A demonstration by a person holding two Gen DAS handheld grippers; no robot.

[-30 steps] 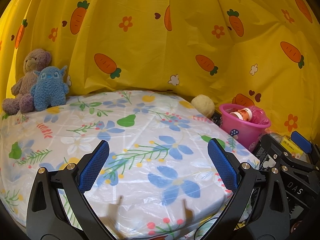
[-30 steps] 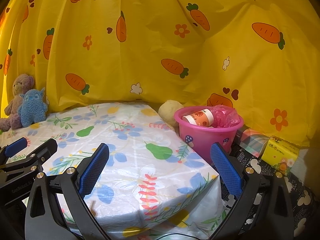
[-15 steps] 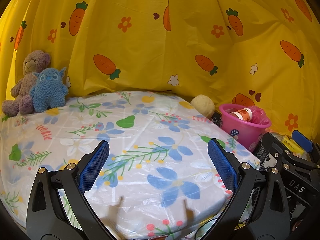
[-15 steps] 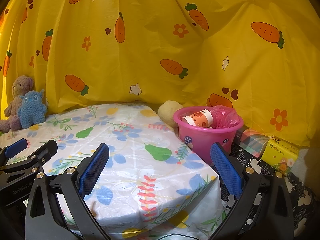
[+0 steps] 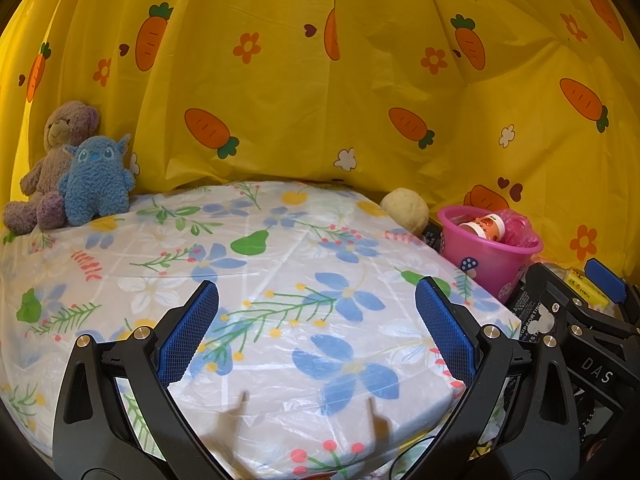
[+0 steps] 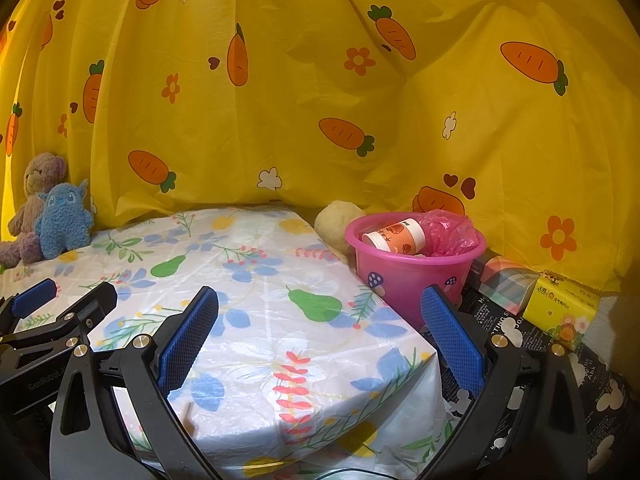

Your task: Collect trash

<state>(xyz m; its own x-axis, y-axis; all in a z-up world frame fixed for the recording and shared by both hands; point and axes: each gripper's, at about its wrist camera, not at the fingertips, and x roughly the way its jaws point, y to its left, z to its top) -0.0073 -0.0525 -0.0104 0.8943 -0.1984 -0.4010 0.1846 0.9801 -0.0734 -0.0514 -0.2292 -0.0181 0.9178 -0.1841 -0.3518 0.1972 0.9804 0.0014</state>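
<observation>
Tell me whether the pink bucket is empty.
No, the pink bucket holds a paper cup lying on its side and a crumpled pink bag.

Pink bucket (image 6: 416, 280), carrot-print yellow curtain (image 6: 320, 92)

Glossy plastic and fuzzy plush surfaces.
Shiny floral plastic sheet (image 5: 280, 280) covers the worktop; smooth pink plastic bucket (image 6: 412, 280); woolly blue plush toy (image 5: 94, 184); matt yellow carrot-print cloth (image 5: 320, 80).

Cup's (image 6: 394, 236) lower half inside bucket (image 6: 412, 280)
</observation>
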